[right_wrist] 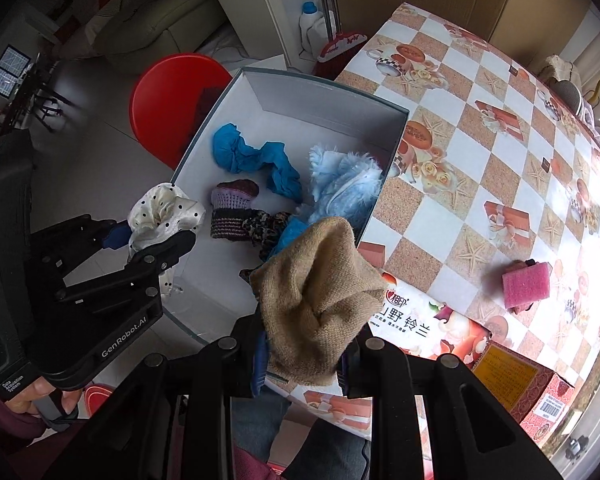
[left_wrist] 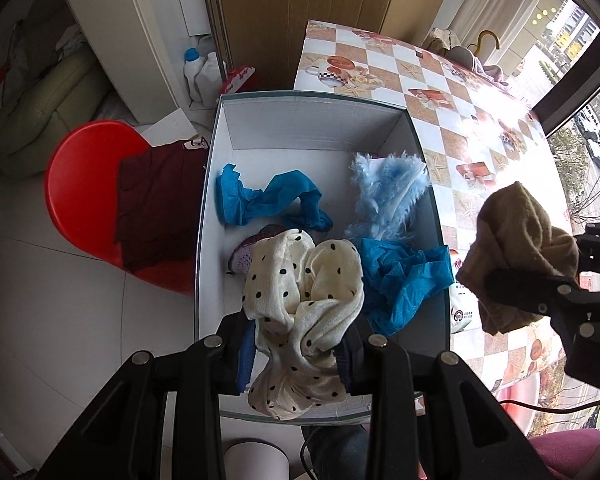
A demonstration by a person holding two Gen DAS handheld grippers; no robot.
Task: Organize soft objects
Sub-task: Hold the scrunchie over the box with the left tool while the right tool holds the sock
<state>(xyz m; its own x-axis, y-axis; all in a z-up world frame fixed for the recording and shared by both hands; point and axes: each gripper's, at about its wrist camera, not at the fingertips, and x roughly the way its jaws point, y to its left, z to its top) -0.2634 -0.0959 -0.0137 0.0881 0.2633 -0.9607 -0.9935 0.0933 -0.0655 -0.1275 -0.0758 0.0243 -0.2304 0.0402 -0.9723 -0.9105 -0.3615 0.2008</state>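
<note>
My left gripper (left_wrist: 298, 354) is shut on a cream polka-dot cloth (left_wrist: 304, 300) and holds it over the near end of a white box (left_wrist: 316, 128). It also shows in the right wrist view (right_wrist: 148, 240) with the cloth (right_wrist: 164, 212). My right gripper (right_wrist: 302, 360) is shut on a tan knit cloth (right_wrist: 320, 280), over the box's near right corner; it also shows in the left wrist view (left_wrist: 516, 240). In the box (right_wrist: 324, 96) lie blue cloths (left_wrist: 268, 200), a fluffy light-blue cloth (right_wrist: 344, 192) and a purple knit piece (right_wrist: 232, 208).
The box stands at the left edge of a checkered table (right_wrist: 500, 160). A pink sponge (right_wrist: 526, 284) and printed packs (right_wrist: 420, 328) lie on the table. A red stool (left_wrist: 84, 192) with a maroon garment (left_wrist: 156, 200) stands left of the box.
</note>
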